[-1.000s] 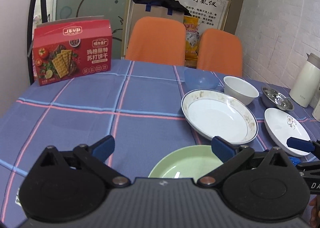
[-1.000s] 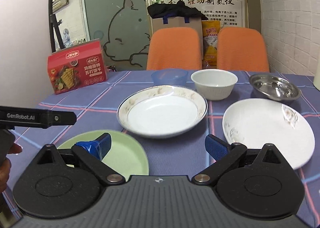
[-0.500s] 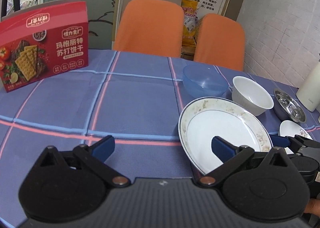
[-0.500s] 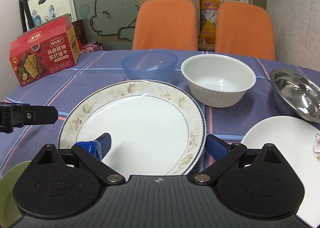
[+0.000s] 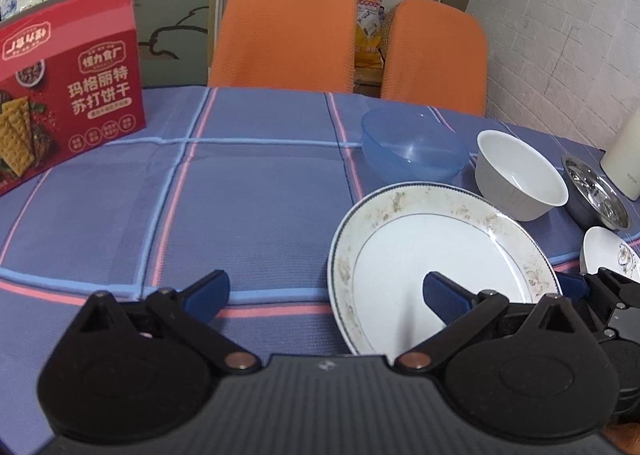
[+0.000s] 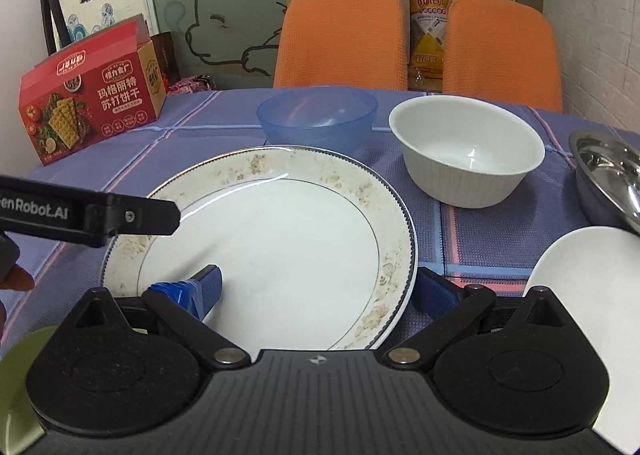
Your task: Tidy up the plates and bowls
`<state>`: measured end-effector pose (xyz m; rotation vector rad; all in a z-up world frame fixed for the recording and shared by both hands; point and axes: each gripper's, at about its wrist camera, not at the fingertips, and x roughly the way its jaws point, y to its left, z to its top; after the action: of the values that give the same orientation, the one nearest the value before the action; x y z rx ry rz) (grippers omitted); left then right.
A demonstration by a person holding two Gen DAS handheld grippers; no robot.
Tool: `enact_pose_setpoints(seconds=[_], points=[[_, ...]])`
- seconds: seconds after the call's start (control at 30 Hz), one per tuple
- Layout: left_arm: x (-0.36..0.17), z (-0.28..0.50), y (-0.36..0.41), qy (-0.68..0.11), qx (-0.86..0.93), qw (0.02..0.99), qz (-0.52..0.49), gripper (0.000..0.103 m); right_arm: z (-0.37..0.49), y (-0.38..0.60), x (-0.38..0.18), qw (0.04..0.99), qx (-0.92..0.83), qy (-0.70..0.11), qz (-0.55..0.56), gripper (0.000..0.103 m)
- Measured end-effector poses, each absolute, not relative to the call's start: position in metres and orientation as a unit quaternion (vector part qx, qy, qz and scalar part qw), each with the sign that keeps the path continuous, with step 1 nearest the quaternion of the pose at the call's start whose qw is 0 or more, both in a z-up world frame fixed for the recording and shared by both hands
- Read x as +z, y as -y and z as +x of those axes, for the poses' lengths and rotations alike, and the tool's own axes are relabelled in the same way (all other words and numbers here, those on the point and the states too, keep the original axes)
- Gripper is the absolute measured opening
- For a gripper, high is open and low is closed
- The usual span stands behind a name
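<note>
**Grippers closing in on the large plate**

Grippers are hovering wide open: the right gripper (image 6: 316,287) is straddling the near rim of the floral-edged plate (image 6: 280,231), the left gripper (image 5: 326,295) approaching its left edge. The plate is lying flat on the table (image 5: 240,195), bowls grouped behind, likely awaiting stacking.

Checked tablecloth (image 5: 256,215) carries plates (image 6: 280,239), bowls (image 6: 468,151), cracker box (image 6: 88,103).

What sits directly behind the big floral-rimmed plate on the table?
Behind the floral-rimmed plate stand a blue bowl and a white bowl, side by side and both empty. The plate's far rim hides the blue bowl's base, so contact cannot be judged.
</note>
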<state>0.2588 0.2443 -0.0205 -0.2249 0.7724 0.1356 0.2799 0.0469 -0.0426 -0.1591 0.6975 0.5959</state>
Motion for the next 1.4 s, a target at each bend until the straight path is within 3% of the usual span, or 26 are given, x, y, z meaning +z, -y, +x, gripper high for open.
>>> enact_pose_setpoints(seconds=[0.33, 0.43, 0.47, 0.53, 0.57, 0.6, 1.0, 1.4], points=[[-0.036, 0.272, -0.237, -0.39, 0.069, 0.914, -0.082, 0.102, 0.279, -0.045, -0.046, 0.897, 0.292, -0.323, -0.074, 0.09], [-0.037, 0.273, -0.232, -0.387, 0.07, 0.917, -0.066, 0.096, 0.279, -0.046, -0.046, 0.897, 0.293, -0.323, -0.073, 0.091], [-0.036, 0.274, -0.231, -0.385, 0.065, 0.918, -0.065, 0.091, 0.278, -0.047, -0.046, 0.897, 0.293, -0.323, -0.075, 0.091], [-0.032, 0.275, -0.227, -0.383, 0.043, 0.92, -0.066, 0.073, 0.278, -0.048, -0.046, 0.897, 0.294, -0.321, -0.076, 0.091], [-0.03, 0.277, -0.225, -0.385, 0.032, 0.92, -0.067, 0.058, 0.278, -0.049, -0.045, 0.897, 0.295, -0.32, -0.078, 0.09], [-0.028, 0.279, -0.221, -0.388, 0.026, 0.919, -0.066, 0.052, 0.277, -0.052, -0.044, 0.895, 0.3, -0.319, -0.082, 0.09], [0.006, 0.266, -0.213, -0.373, 0.045, 0.923, -0.076, 0.05, 0.26, -0.043, -0.012, 0.905, 0.296, -0.304, -0.039, 0.089], [0.029, 0.18, -0.201, -0.339, 0.056, 0.936, -0.077, 0.05, 0.185, -0.032, 0.009, 0.908, 0.315, -0.277, -0.023, 0.089]])
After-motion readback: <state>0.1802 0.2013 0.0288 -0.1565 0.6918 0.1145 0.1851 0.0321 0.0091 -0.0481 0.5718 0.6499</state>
